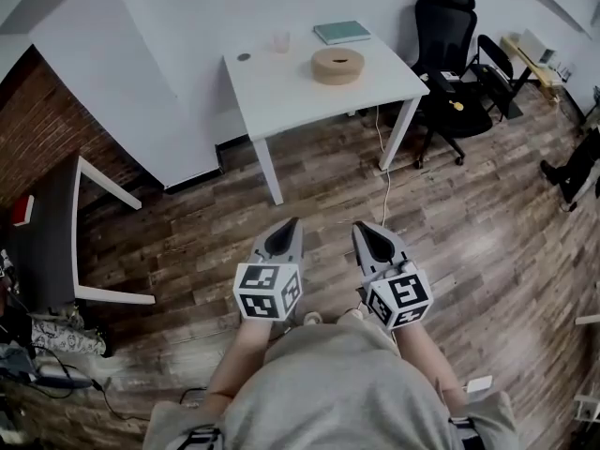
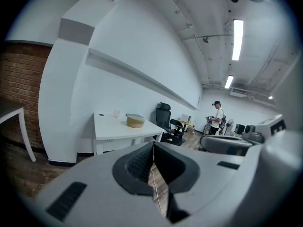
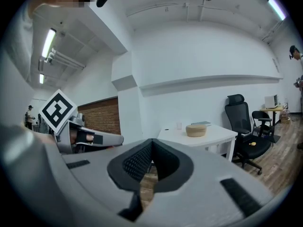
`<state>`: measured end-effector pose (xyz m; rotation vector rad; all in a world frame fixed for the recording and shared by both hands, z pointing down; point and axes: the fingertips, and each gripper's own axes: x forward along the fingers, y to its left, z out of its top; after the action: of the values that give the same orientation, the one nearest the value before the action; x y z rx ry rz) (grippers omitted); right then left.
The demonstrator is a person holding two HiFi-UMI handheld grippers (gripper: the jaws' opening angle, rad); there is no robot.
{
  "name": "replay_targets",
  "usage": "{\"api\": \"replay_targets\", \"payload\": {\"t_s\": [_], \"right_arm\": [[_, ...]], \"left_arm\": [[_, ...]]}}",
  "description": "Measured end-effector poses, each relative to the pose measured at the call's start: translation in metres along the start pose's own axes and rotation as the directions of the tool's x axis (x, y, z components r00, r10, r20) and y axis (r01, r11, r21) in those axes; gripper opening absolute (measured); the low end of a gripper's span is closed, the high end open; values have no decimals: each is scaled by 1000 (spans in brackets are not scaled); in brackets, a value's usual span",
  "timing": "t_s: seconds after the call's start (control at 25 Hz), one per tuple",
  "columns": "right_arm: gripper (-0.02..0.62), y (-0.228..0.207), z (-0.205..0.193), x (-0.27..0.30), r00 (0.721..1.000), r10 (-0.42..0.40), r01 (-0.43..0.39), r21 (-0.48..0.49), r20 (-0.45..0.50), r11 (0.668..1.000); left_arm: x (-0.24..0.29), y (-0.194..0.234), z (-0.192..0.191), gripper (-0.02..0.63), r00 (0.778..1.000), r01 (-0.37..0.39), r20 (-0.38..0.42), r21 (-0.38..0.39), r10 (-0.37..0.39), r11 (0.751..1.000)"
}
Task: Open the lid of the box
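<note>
A round tan box (image 1: 337,66) with its lid on sits on a white table (image 1: 281,92) well ahead of me; it also shows small and far as the box (image 2: 135,121) in the left gripper view and the box (image 3: 196,130) in the right gripper view. My left gripper (image 1: 294,222) and right gripper (image 1: 357,225) hang side by side over the wooden floor, close to my body and far short of the table. Both are shut with nothing between the jaws, as the left gripper (image 2: 153,144) and right gripper (image 3: 152,141) show from their own cameras.
On the table also lie a teal book (image 1: 342,32), a clear cup (image 1: 281,41) and a small dark disc (image 1: 244,57). Black office chairs (image 1: 450,54) stand to the table's right. A dark desk (image 1: 47,232) is at my left beside a brick wall (image 1: 37,129). A person (image 2: 217,117) stands far off.
</note>
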<state>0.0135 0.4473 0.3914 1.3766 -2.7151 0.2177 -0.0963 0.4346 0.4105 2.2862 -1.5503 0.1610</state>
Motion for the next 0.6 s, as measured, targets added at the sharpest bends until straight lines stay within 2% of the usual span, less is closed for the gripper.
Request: {"api": "replay_targets", "payload": {"t_s": [0.2, 0.4, 0.6], "right_arm": [[0, 7, 2, 7, 1000, -3, 3, 4, -1, 1000], [2, 11, 0, 12, 1000, -16, 16, 21, 1, 1000], [2, 18, -8, 10, 1000, -17, 18, 32, -22, 999]], "left_arm": [[-2, 8, 3, 7, 1000, 6, -3, 16, -6, 1000], [-2, 14, 0, 8, 1000, 23, -9, -4, -23, 1000], [-4, 18, -7, 6, 1000, 13, -22, 21, -13, 1000]]}}
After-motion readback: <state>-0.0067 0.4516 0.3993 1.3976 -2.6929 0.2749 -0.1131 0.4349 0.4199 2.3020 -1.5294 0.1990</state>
